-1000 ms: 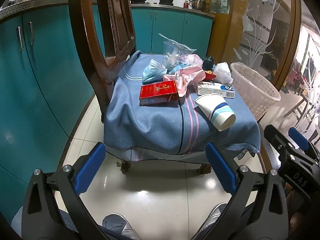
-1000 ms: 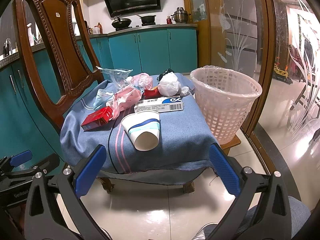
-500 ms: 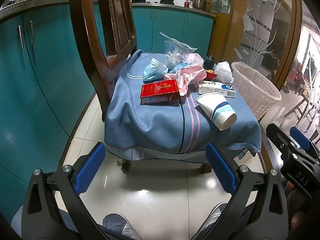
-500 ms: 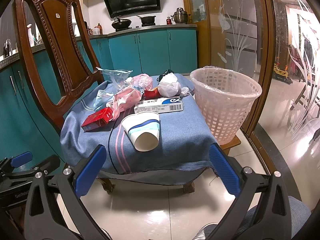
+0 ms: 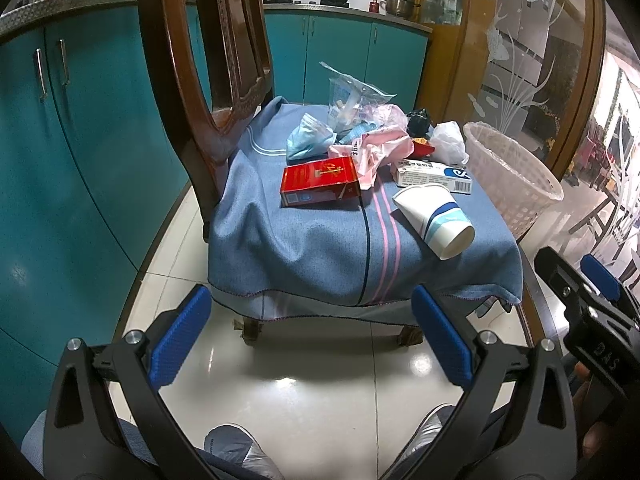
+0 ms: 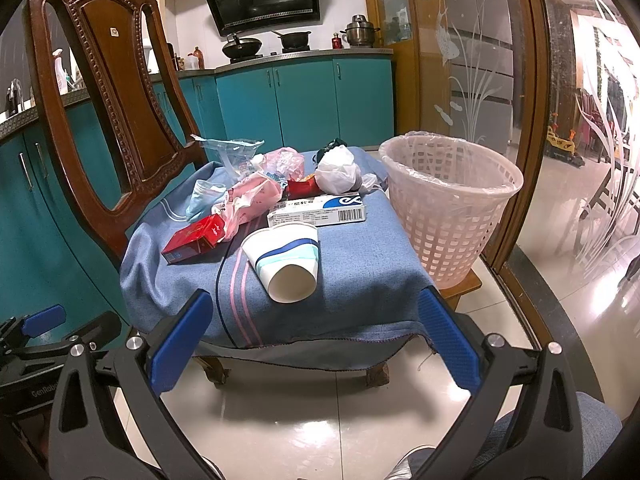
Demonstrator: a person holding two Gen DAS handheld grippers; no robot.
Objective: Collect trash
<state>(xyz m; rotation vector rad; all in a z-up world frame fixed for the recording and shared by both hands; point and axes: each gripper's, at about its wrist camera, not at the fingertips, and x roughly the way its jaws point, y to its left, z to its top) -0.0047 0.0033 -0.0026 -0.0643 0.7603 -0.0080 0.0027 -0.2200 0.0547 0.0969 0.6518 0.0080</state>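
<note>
Trash on the cloth-covered chair (image 6: 360, 280), beside the basket (image 6: 448, 208); we list by handling. Paper cup (image 6: 286, 260), on its side at the front: light, crushable; we would pinch it across the wall near the stiffer base. Red pack (image 5: 320, 180) and white box (image 6: 320, 210): light, stiff card, best gripped across the narrow faces. Pink bag (image 6: 252, 196) and white bag (image 6: 338, 170): soft, slippery; bunch them. Left claw (image 5: 308, 344) and right claw (image 6: 312, 346) both wide, holding nothing, short of the chair.
</note>
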